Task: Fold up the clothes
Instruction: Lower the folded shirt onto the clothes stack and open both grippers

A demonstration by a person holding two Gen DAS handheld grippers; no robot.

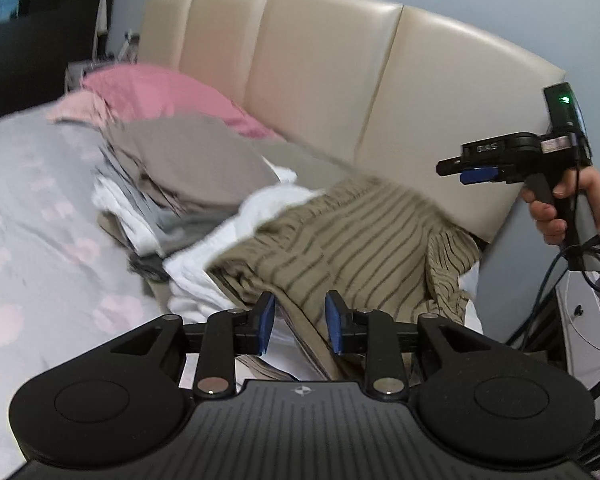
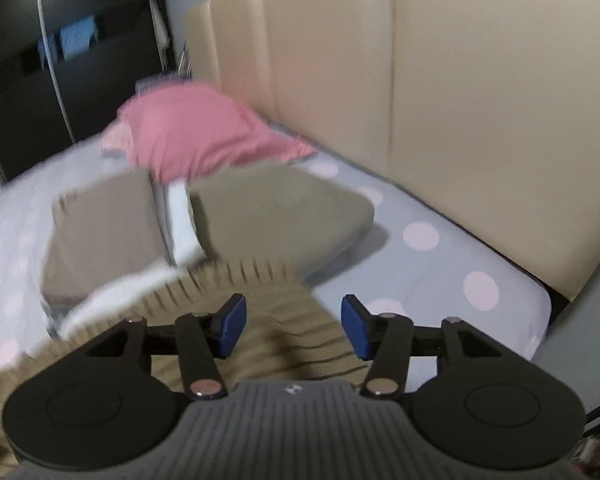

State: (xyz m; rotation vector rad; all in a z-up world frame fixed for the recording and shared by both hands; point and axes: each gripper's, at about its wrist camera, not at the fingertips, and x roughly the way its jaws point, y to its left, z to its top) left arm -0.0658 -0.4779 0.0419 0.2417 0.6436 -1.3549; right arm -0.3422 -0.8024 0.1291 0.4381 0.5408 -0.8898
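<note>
Near the bed's (image 2: 480, 240) headboard edge, a folded stack (image 1: 188, 168) lies done; the striped garment (image 1: 340, 240) beside it looks unfolded, though blur hides detail. Left gripper (image 1: 300, 322) and right gripper (image 2: 290, 326) jaws stand apart, empty

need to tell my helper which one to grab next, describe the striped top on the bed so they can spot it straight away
Start at the padded cream headboard and look down to the grey bedsheet with pink dots. At the near end of the clothes heap lies the striped top, crumpled beside a white garment. It is the only patterned piece: olive-tan with thin dark stripes, while the taupe folded pile and pink pillow are plain.
</note>
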